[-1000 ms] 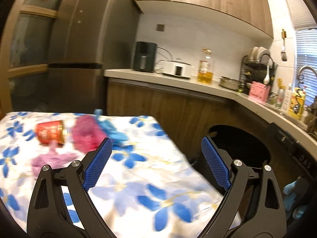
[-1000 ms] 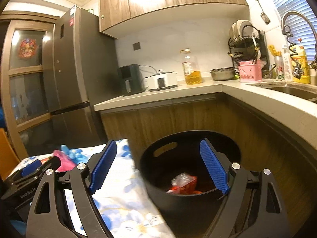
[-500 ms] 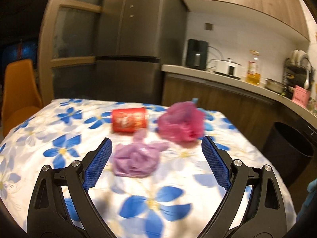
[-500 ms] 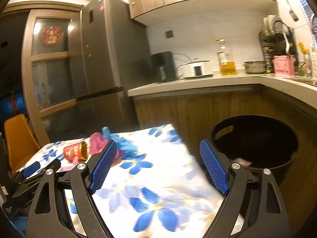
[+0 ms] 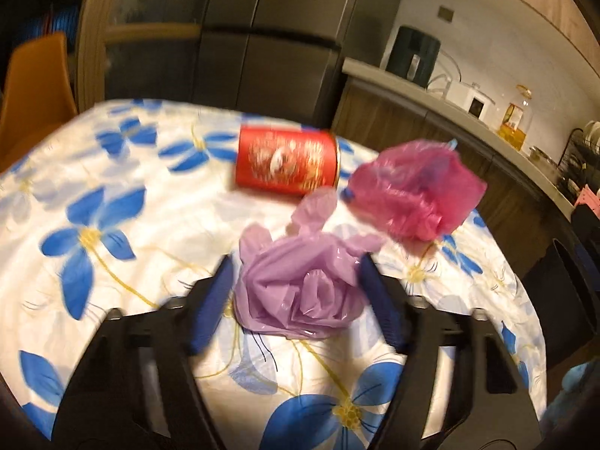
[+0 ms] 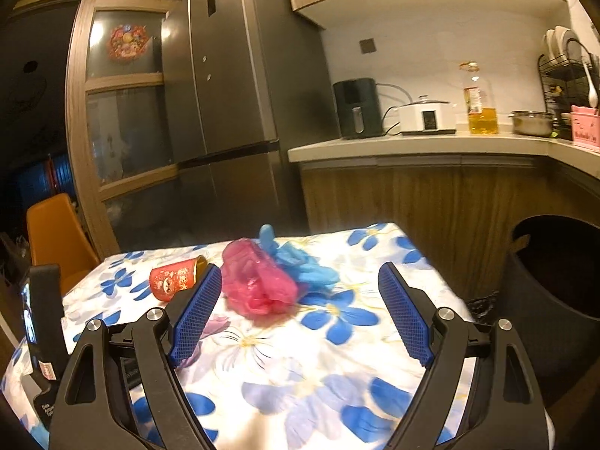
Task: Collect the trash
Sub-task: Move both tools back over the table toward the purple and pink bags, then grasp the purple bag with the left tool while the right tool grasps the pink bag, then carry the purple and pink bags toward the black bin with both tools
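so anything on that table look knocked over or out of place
Yes. The red can lies tipped on its side on the floral tablecloth. Beside it sit a crumpled purple bag, a pink bag and a blue glove.

On the floral-print tablecloth [image 5: 112, 195], the crumpled lilac plastic bag [image 5: 300, 285] lies before the red cylindrical can [image 5: 287, 167], left of the crumpled pink plastic bag [image 5: 412, 195], between the left gripper's [image 5: 298, 303] fingers.

crumpled lilac bag [image 5: 300, 285], pink bag [image 5: 412, 191], red can [image 5: 287, 163] on side
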Available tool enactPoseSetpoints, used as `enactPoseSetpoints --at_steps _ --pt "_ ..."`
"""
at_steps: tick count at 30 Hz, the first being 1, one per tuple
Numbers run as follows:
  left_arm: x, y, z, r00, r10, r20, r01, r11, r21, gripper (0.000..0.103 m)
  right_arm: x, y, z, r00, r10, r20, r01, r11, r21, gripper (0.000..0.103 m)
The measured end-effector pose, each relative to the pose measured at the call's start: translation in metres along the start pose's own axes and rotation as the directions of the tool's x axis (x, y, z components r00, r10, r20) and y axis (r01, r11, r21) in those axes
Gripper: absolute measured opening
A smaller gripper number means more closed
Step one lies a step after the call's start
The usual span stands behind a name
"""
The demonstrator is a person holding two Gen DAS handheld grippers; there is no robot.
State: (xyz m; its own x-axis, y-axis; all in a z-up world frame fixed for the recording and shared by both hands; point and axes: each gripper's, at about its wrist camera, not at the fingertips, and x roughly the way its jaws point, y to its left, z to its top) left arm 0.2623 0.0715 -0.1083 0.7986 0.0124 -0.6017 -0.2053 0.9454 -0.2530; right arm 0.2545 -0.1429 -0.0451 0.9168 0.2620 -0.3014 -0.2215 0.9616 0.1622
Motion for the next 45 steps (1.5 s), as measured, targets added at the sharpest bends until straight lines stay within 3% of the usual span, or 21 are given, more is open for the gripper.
enactPoseSetpoints --at_steps 3,6,8,12,18,21,22,23,25,45 --pt "0.005 0.006 -0.002 0.999 -0.038 -0.023 0.037 0.999 -0.026 0.025 0.017 0.009 -0.003 1.000 0.007 -0.020 -0.008 1.000 -0.013 0.078" --pt "0.001 0.013 -0.003 0.996 -0.094 -0.008 0.094 0.994 -0.062 0.011 0.034 0.015 -0.004 0.999 0.006 -0.041 -0.006 1.000 -0.014 0.075" --pt "-0.007 0.016 -0.004 0.992 -0.123 0.017 0.124 0.989 -0.076 0.008 0.045 0.018 -0.005 0.999 -0.001 -0.051 0.000 1.000 -0.015 0.073" --pt "-0.033 0.019 -0.003 0.984 -0.154 0.086 0.161 0.984 -0.079 0.007 0.064 0.021 -0.007 0.996 -0.008 -0.084 0.006 1.000 -0.015 0.067" --pt "-0.071 0.023 0.004 0.973 -0.149 0.179 0.160 0.986 -0.052 0.007 0.088 0.019 -0.008 0.989 0.017 -0.148 -0.017 1.000 -0.001 0.047" --pt "-0.077 0.024 0.008 0.972 -0.147 0.185 0.159 0.986 -0.049 0.007 0.092 0.019 -0.010 0.984 0.044 -0.176 -0.046 0.999 -0.008 0.031" --pt "-0.078 0.024 0.008 0.972 -0.145 0.186 0.157 0.986 -0.050 0.007 0.093 0.020 -0.010 0.982 0.047 -0.181 -0.049 0.999 -0.012 0.017" --pt "-0.079 0.025 0.007 0.972 -0.143 0.185 0.155 0.987 -0.051 0.007 0.091 0.020 -0.010 0.981 0.054 -0.188 -0.058 0.998 -0.014 0.010" --pt "-0.082 0.025 0.007 0.973 -0.136 0.186 0.148 0.988 -0.053 0.007 0.084 0.022 -0.010 0.981 0.071 -0.182 -0.075 0.997 -0.016 0.005" --pt "-0.144 0.002 0.004 0.959 -0.126 0.253 0.139 0.990 -0.035 0.007 -0.050 0.017 0.023 0.987 0.161 -0.014 -0.161 0.987 -0.007 0.002"
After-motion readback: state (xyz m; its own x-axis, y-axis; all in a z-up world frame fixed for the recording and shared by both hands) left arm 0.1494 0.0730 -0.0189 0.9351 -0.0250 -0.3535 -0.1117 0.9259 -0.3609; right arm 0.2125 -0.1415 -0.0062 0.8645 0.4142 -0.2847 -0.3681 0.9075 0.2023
